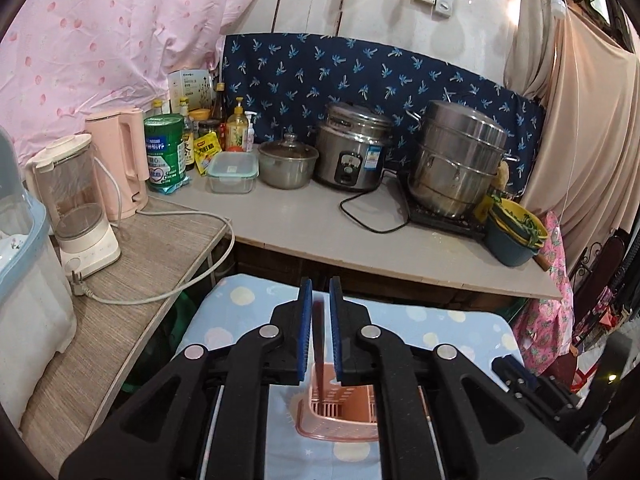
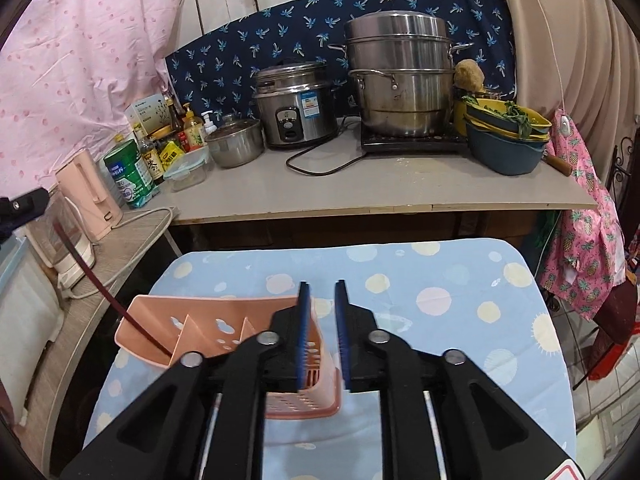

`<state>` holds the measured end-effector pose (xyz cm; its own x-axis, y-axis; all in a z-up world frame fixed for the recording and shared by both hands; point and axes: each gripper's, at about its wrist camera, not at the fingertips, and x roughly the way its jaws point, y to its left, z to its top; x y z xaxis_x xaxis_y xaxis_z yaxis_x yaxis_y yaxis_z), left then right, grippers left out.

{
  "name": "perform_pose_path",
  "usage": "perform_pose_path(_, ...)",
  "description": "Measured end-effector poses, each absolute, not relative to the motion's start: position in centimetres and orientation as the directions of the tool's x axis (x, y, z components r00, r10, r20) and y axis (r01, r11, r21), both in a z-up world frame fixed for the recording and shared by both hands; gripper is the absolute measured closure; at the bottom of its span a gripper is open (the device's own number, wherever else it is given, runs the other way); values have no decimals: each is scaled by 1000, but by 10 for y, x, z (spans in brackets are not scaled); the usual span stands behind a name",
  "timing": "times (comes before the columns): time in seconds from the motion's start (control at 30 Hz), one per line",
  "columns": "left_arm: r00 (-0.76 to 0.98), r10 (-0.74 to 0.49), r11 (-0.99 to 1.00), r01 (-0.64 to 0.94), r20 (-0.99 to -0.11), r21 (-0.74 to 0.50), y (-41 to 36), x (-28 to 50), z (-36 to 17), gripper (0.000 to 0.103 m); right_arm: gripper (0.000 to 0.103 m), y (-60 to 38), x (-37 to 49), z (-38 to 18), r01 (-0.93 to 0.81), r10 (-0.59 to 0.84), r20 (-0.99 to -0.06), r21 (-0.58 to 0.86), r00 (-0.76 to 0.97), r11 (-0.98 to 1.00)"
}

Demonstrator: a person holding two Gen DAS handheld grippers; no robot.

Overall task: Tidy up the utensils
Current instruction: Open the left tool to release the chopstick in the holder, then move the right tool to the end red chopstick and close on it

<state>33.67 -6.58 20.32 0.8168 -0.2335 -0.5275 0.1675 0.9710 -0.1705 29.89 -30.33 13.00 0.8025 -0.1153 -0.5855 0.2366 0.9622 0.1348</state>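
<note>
A pink plastic utensil holder [image 2: 224, 332] with dividers stands on a small table with a blue dotted cloth [image 2: 440, 292]. It also shows in the left wrist view [image 1: 340, 412], below the fingers. My left gripper [image 1: 321, 300] holds a dark red chopstick [image 1: 319, 332] between its blue pads, pointing down into the holder. In the right wrist view the chopstick [image 2: 92, 276] slants from the left gripper's tip [image 2: 24, 204] into the holder's left compartment. My right gripper [image 2: 322, 300] is slightly open and empty, with the holder's right end between and below its fingers.
A grey counter [image 2: 380, 188] behind the table carries a rice cooker [image 2: 294, 110], a steel steamer pot [image 2: 400, 80], a small lidded pot [image 2: 236, 142], stacked bowls [image 2: 506, 136], bottles and a green tin [image 2: 130, 178]. A side shelf at left holds a pink kettle [image 1: 120, 160] and a blender [image 1: 76, 208].
</note>
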Motion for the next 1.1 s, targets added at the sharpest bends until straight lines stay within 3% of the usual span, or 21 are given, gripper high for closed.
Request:
perform_pose_path(0.2, 819, -203, 979, 158, -536, -130, -58, 312, 191, 68, 68, -290, 265, 143, 234, -130, -569, 113, 812, 966)
perform_pose_path(0.57, 776, -161, 986, 155, -609, -63, -37, 236, 153, 67, 47, -248, 183, 132, 239, -166, -595, 45, 787, 970)
perform_pose_path(1.1, 700, -171, 983, 164, -694, -77, -19, 142, 80, 67, 46, -218, 97, 76, 266, -182, -677, 22, 713, 964)
